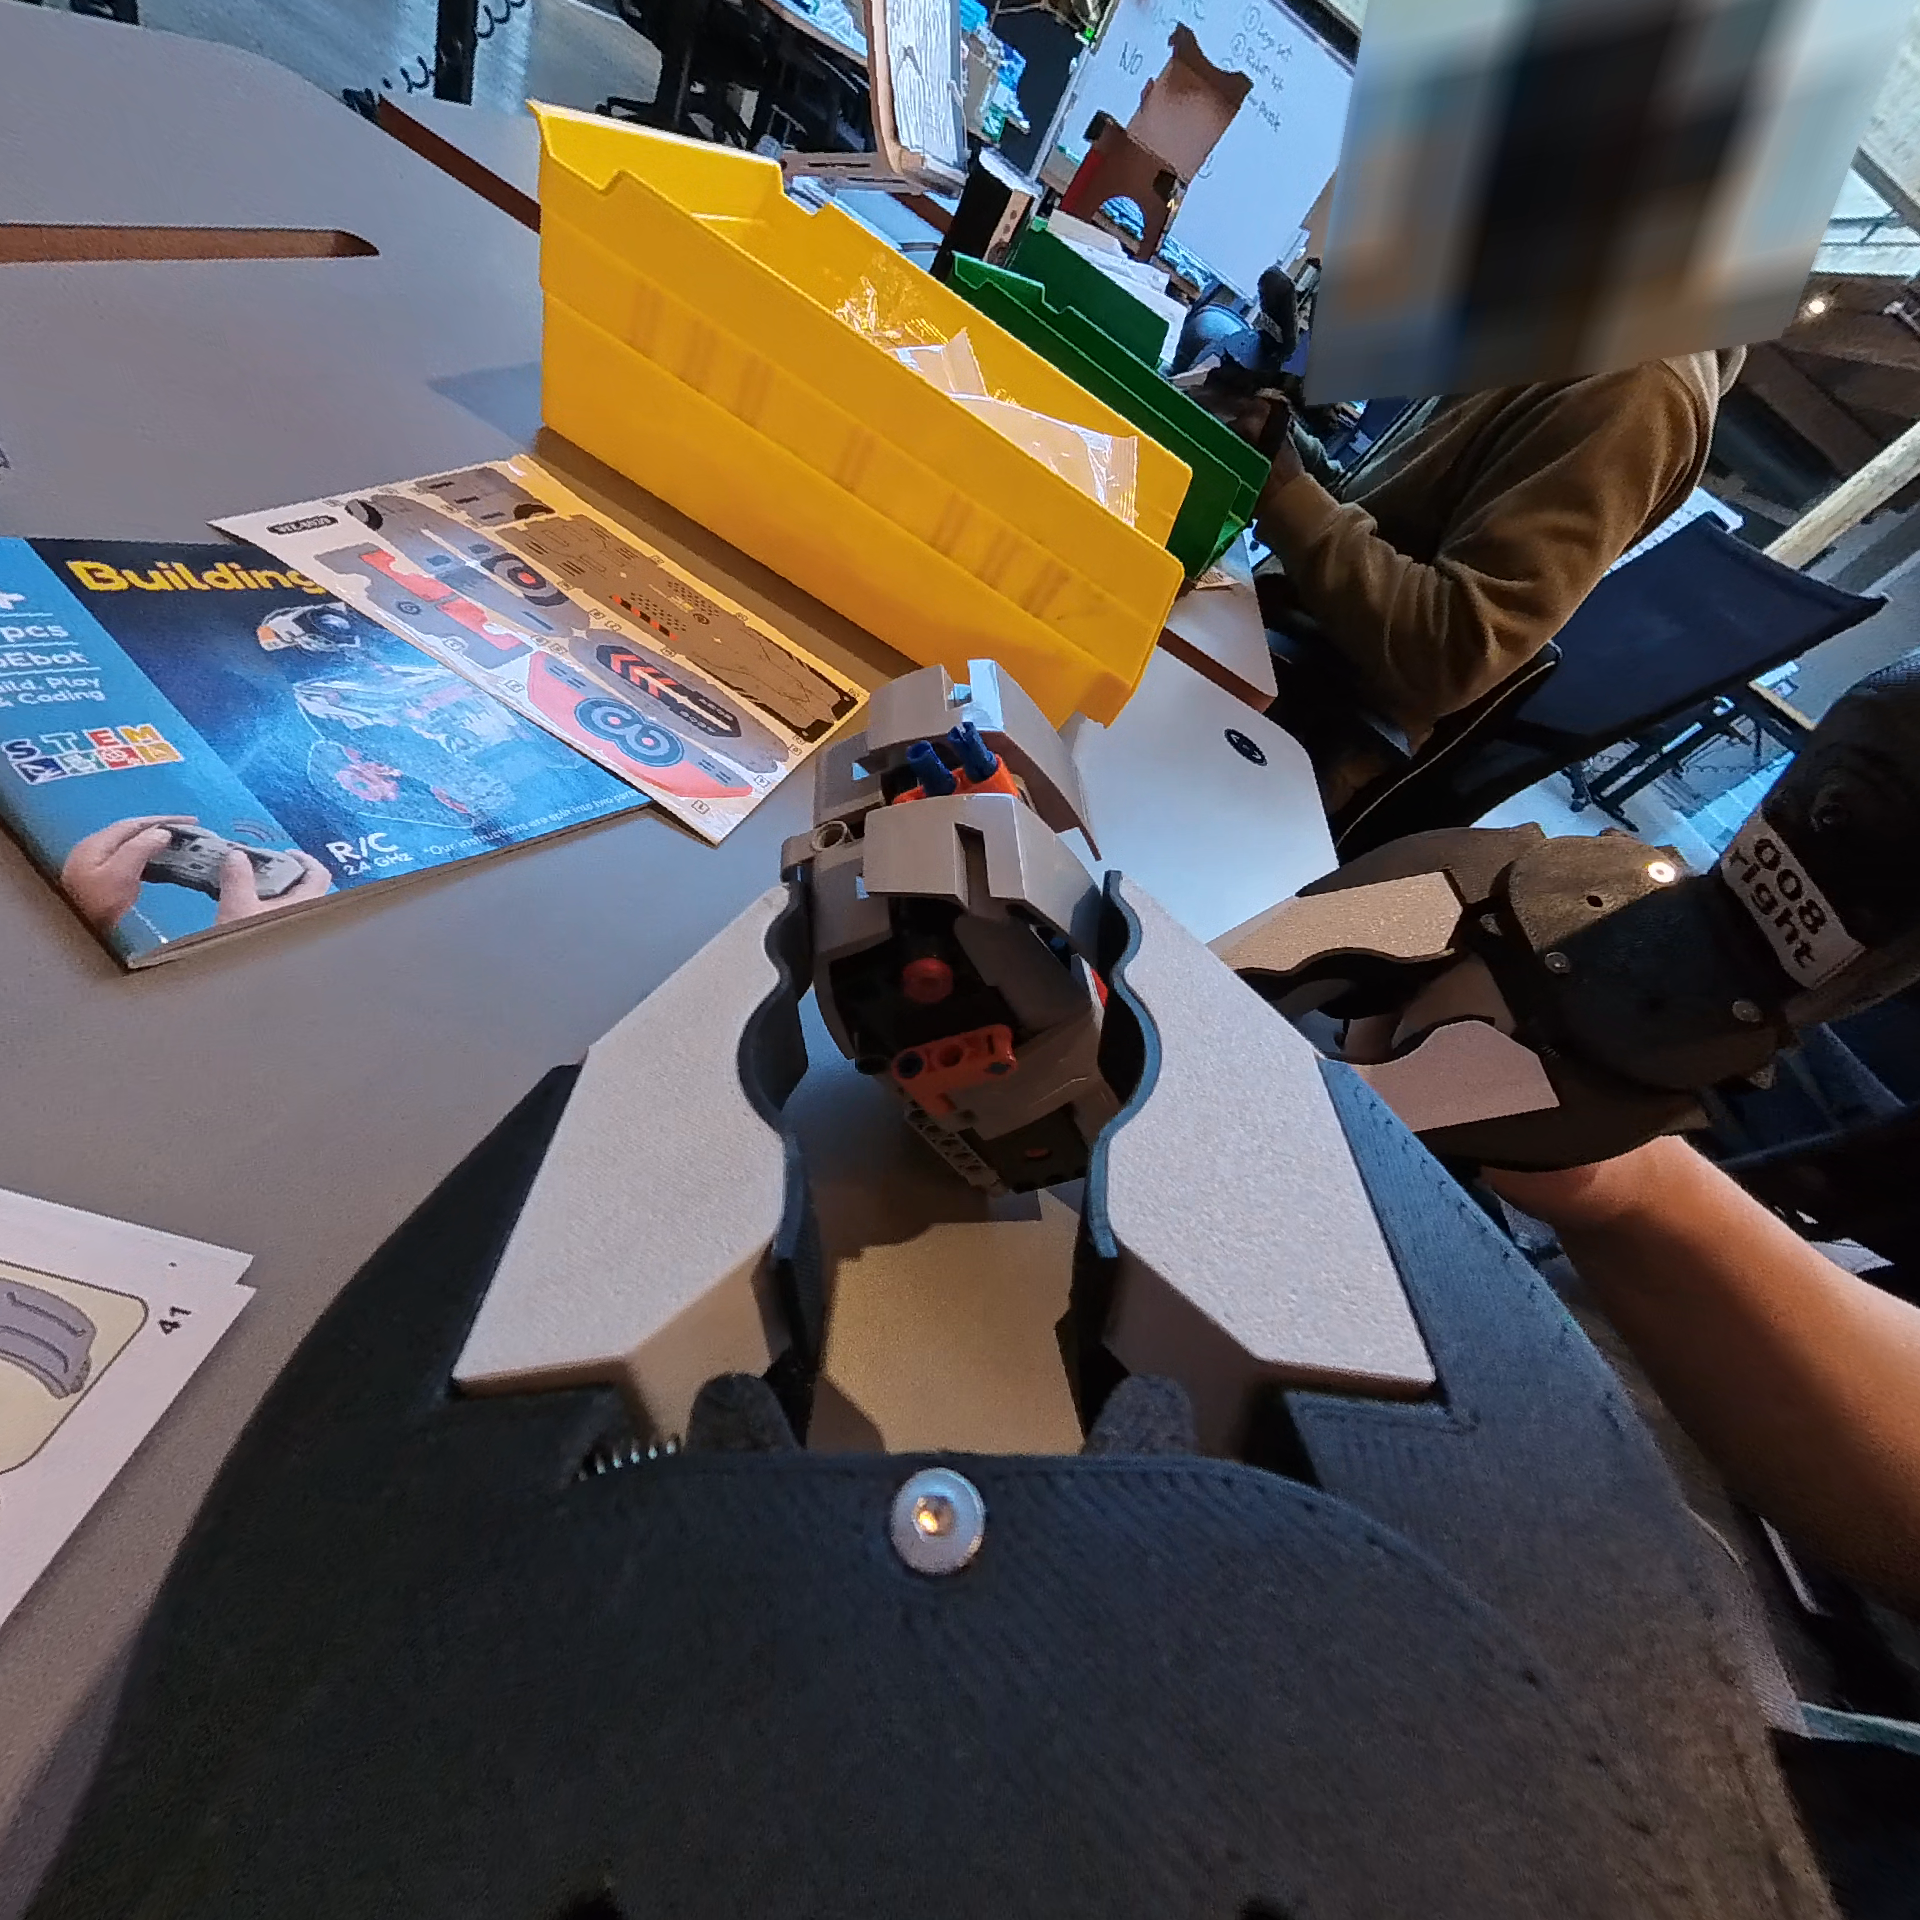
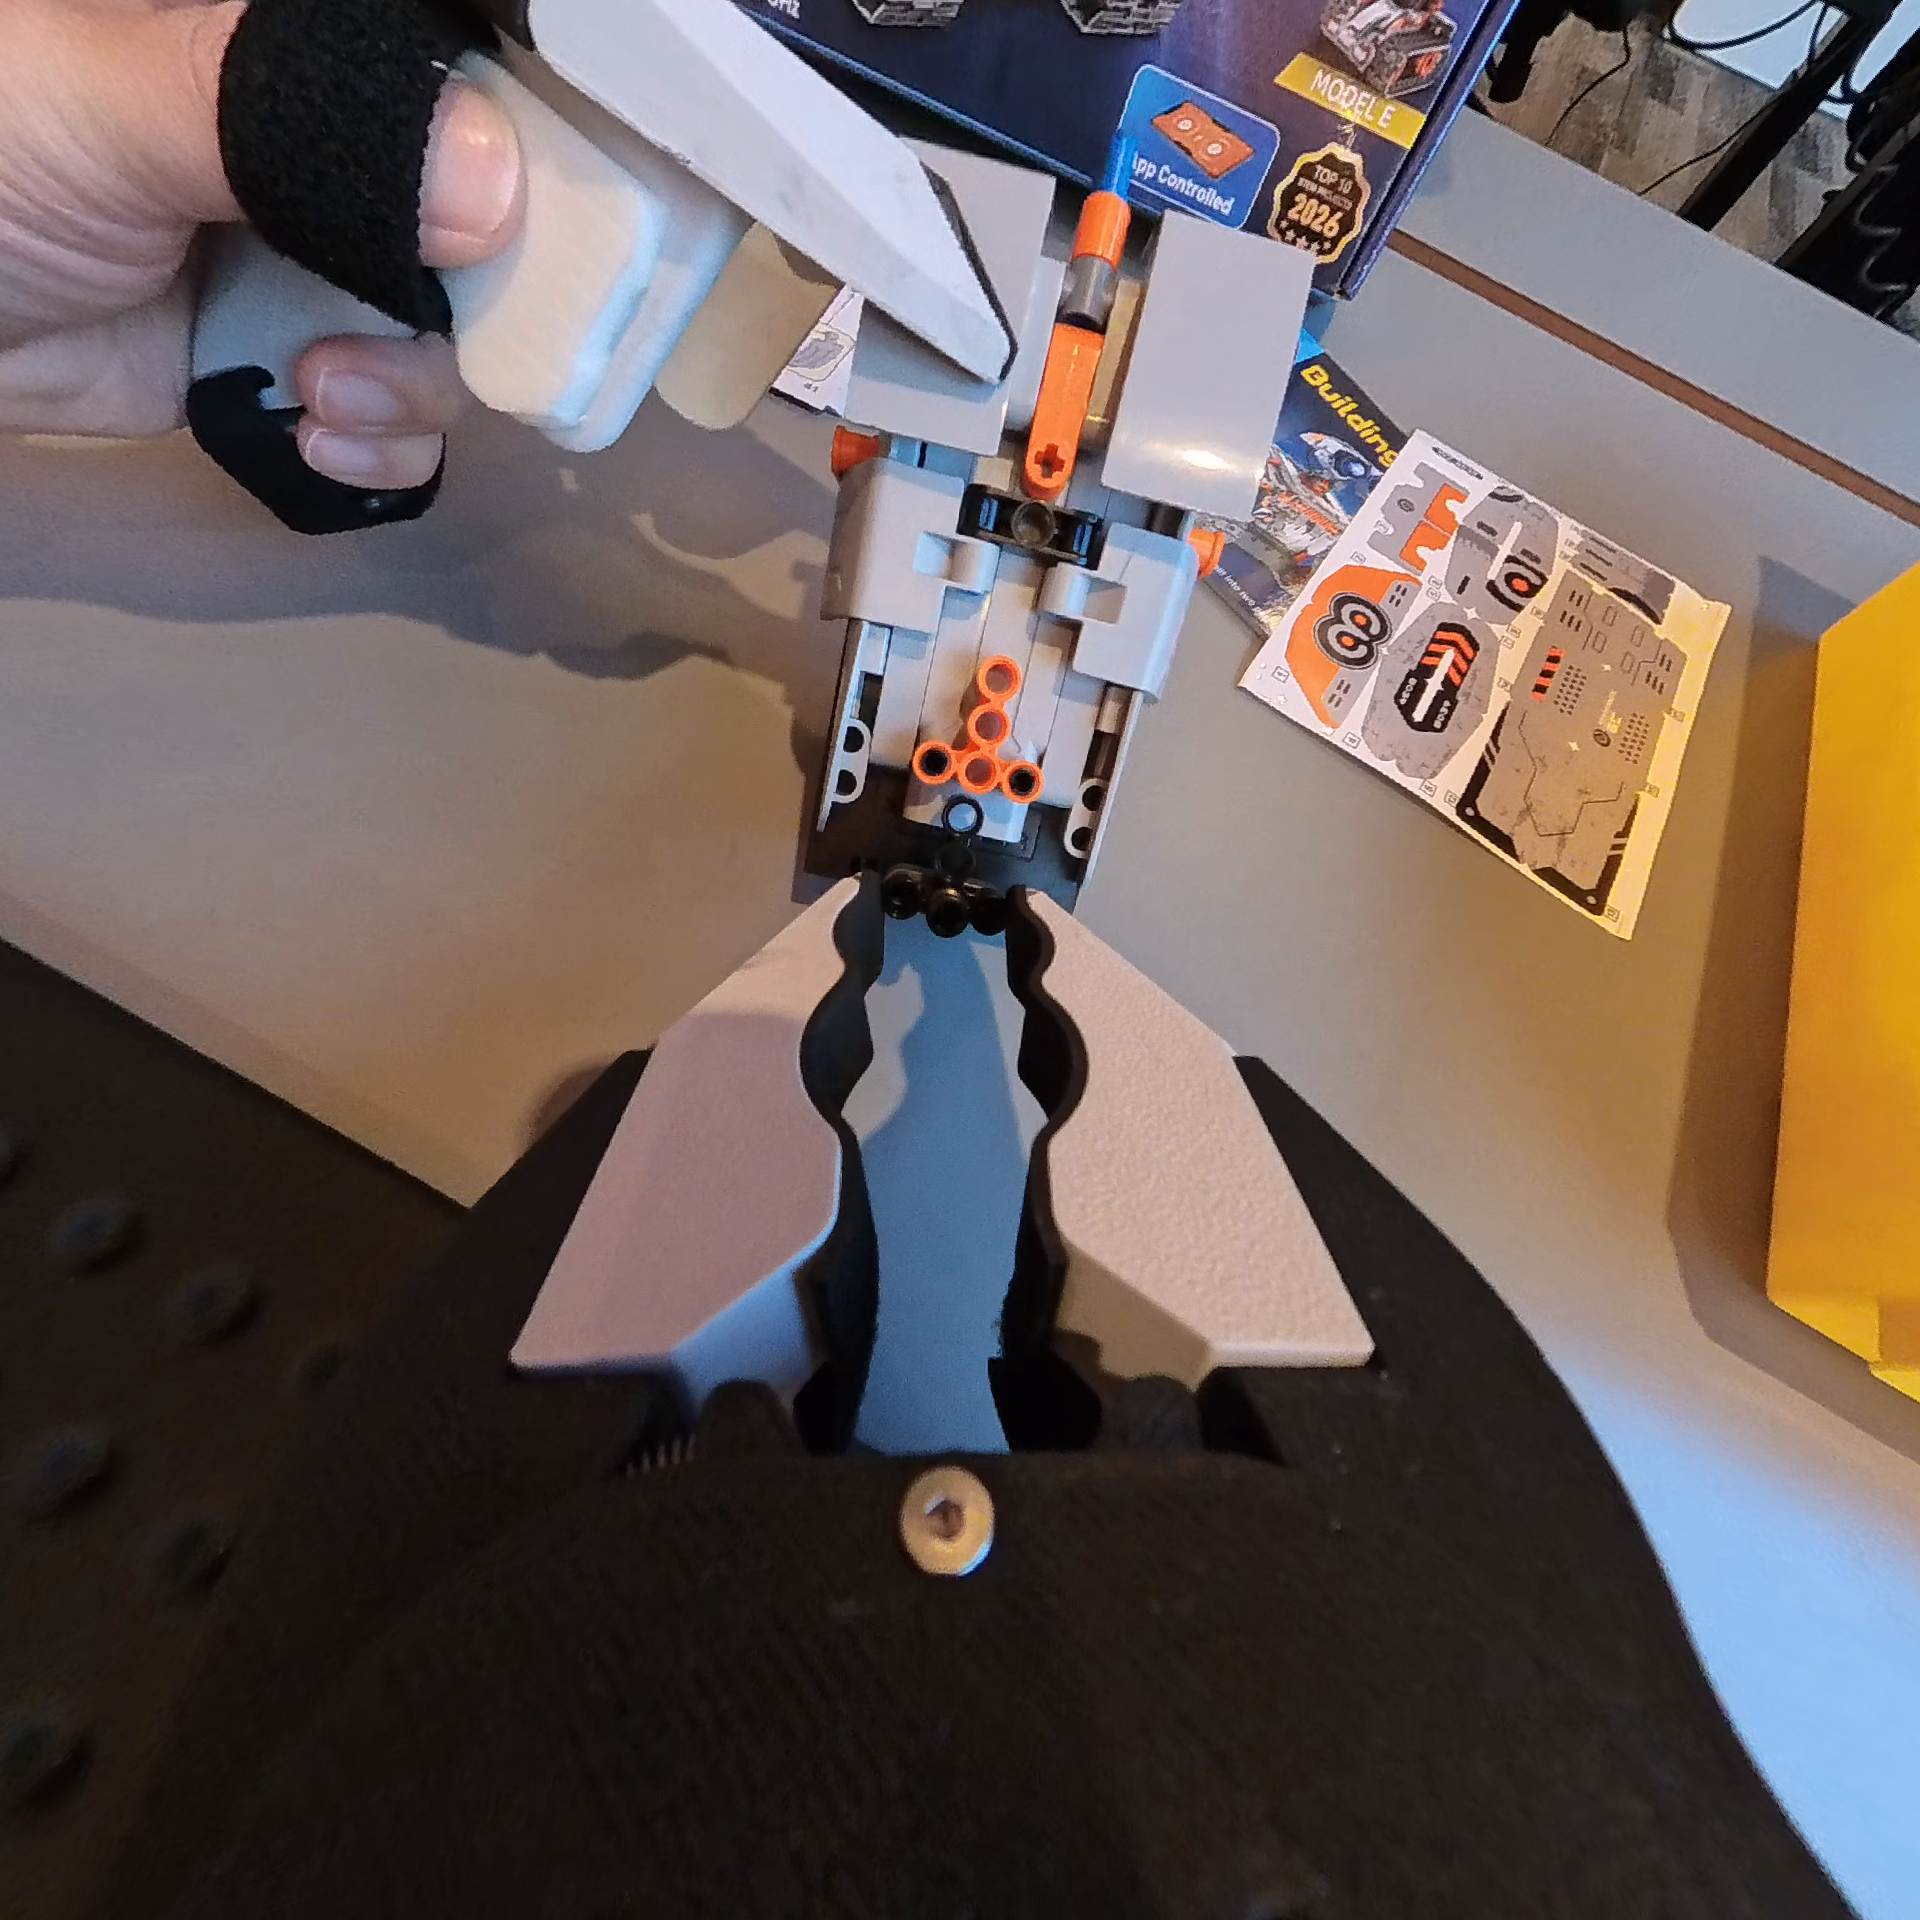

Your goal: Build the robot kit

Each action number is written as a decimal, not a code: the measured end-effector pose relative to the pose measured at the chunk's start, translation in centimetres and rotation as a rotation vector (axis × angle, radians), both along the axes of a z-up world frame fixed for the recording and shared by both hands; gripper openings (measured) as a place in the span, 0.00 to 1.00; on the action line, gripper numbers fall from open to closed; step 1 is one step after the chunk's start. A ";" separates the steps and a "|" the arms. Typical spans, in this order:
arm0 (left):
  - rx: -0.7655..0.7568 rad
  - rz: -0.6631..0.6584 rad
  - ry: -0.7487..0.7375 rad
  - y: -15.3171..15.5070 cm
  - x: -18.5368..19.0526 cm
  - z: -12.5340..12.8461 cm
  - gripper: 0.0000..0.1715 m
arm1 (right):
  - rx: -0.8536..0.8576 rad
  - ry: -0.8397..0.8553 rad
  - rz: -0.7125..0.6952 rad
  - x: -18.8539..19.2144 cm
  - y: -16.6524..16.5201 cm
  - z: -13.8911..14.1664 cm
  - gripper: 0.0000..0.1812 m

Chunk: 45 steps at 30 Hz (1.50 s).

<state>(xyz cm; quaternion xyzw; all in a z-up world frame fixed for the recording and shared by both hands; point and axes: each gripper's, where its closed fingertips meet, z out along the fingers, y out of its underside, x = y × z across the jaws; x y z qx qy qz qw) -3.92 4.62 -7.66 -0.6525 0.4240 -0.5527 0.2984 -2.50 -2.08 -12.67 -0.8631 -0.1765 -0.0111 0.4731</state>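
Note:
A grey brick model (image 1: 940,873) with orange and blue parts is clamped between the fingers of my left gripper (image 1: 951,935) and held just above the grey table (image 1: 312,1091). In the right wrist view the model (image 2: 997,613) stands ahead, with a left gripper finger (image 2: 831,208) against its upper left. My right gripper (image 2: 942,899) is closed on a small black connector piece (image 2: 940,894) that touches the model's near end, below an orange T-shaped part (image 2: 982,753). The right gripper also shows in the left wrist view (image 1: 1299,966), coming in from the right; its tips are hidden there.
A yellow bin (image 1: 831,447) holding plastic bags and a green bin (image 1: 1122,343) stand behind the model. A sticker sheet (image 1: 582,613), a blue booklet (image 1: 208,727) and an instruction page (image 1: 83,1351) lie on the table. A blue box (image 2: 1247,104) stands farther off. A person in a brown top (image 1: 1455,540) sits behind. One gripper's finger ends stand about 9 centimeters off the other's.

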 end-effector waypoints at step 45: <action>-0.007 0.115 0.059 5.2 -3.0 0.0 0.30 | -0.284 0.039 0.323 -0.1 -0.7 -3.5 0.15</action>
